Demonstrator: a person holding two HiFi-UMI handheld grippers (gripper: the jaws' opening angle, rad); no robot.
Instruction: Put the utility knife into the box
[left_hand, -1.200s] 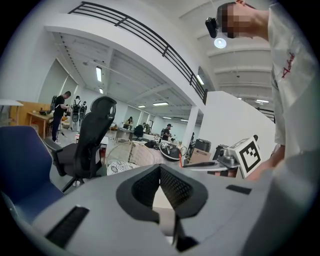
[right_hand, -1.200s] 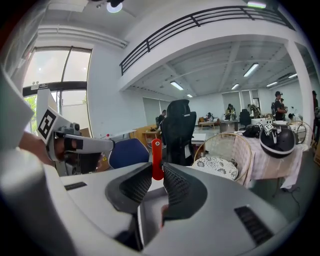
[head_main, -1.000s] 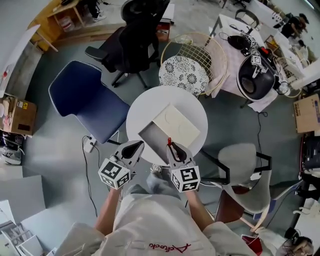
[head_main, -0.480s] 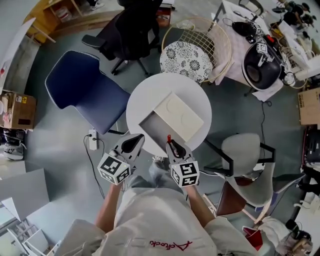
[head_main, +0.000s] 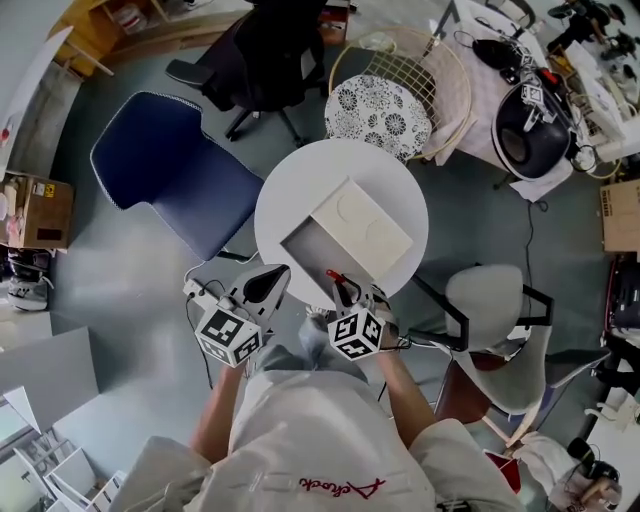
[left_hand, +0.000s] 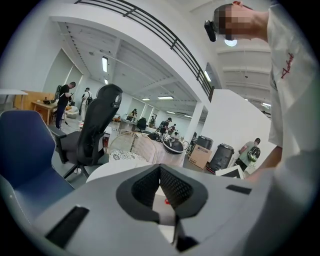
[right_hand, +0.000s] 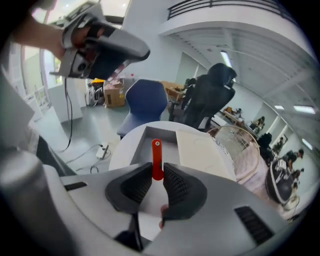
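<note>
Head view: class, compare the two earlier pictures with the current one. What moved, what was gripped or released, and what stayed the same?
The right gripper rolled and dipped toward the open white cardboard box, so the red utility knife now leans leftward in the picture. Its fingers kept their hold on the knife, and nothing was taken or let go. The left gripper, the box and the round white table stayed put.

Open box (head_main: 312, 256) on round table (head_main: 300, 195)
</note>
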